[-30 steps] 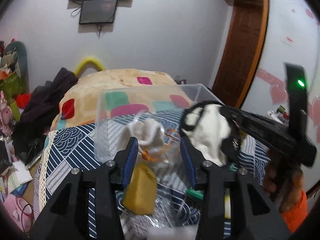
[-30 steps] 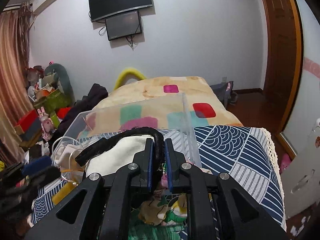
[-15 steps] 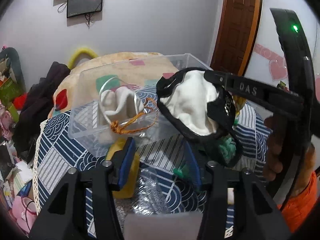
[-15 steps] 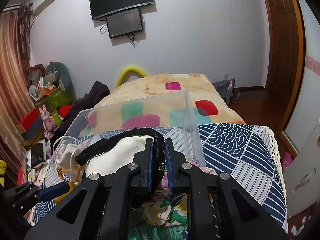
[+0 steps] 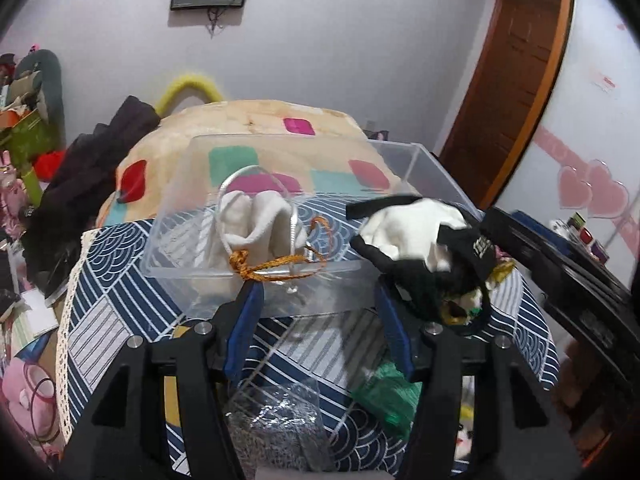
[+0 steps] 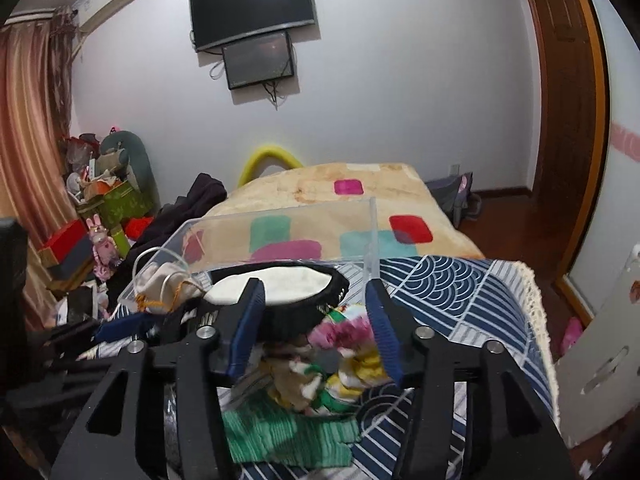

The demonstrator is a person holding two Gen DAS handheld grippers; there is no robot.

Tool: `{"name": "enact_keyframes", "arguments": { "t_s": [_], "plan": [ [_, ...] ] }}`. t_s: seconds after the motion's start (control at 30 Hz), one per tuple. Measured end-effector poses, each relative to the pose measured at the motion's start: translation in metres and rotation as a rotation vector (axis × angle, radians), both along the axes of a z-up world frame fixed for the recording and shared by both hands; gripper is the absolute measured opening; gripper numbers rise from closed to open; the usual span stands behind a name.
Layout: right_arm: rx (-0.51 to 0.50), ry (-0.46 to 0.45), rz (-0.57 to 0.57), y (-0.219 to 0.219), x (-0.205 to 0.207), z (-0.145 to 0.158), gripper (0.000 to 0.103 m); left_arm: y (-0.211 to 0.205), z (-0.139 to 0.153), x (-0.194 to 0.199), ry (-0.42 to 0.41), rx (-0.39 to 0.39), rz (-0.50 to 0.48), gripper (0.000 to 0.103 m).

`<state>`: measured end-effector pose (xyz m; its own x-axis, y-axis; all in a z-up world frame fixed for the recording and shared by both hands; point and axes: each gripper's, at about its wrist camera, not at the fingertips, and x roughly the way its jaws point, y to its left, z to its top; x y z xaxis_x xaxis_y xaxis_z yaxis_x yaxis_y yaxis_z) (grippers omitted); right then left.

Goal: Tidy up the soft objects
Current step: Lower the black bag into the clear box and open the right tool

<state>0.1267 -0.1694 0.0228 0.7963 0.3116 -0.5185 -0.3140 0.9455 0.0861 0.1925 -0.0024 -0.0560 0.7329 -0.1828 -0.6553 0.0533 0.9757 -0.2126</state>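
A clear plastic box [image 5: 280, 280] stands on the patterned table and holds a cream drawstring pouch [image 5: 256, 220] with an orange cord. A black-and-white cap [image 5: 420, 232] rests on the box's right front corner; it also shows in the right wrist view [image 6: 280, 288], on the box rim just beyond my fingers. My right gripper [image 6: 312, 320] is open and empty behind the cap. My left gripper [image 5: 316, 324] is open and empty in front of the box. The box also shows in the right wrist view [image 6: 372, 236].
Loose soft things lie on the blue patterned tablecloth [image 6: 460, 288]: a green knit cloth [image 6: 280, 432], a multicoloured cloth [image 6: 340, 352], a silver mesh bag [image 5: 276, 420]. A bed with a patchwork blanket [image 5: 260, 128] lies beyond the table. Clutter fills the left floor.
My right gripper has opened and let go of the cap, which now rests on the box's corner. My left gripper has pulled back a little from the box.
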Motion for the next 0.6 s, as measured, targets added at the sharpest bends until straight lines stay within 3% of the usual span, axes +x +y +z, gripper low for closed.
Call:
{"name": "enact_keyframes", "arguments": {
  "t_s": [0.13,0.27,0.43,0.6],
  "plan": [
    [-0.018,-0.015,0.05,-0.002,-0.013,0.0,0.062,0.0,-0.001,-0.003,-0.008,0.009,0.029,0.056],
    [-0.082,-0.019,0.069,0.004,-0.017,-0.008,0.064,-0.004,0.003,-0.011,-0.036,0.038,0.037,0.057],
    [-0.091,-0.003,0.072,0.003,-0.018,-0.014,0.064,-0.008,0.009,-0.027,-0.083,0.085,0.037,0.059],
    [-0.102,0.019,0.075,-0.002,-0.026,-0.022,0.07,-0.005,0.013,-0.046,-0.121,0.112,0.031,0.063]
  ]
}}
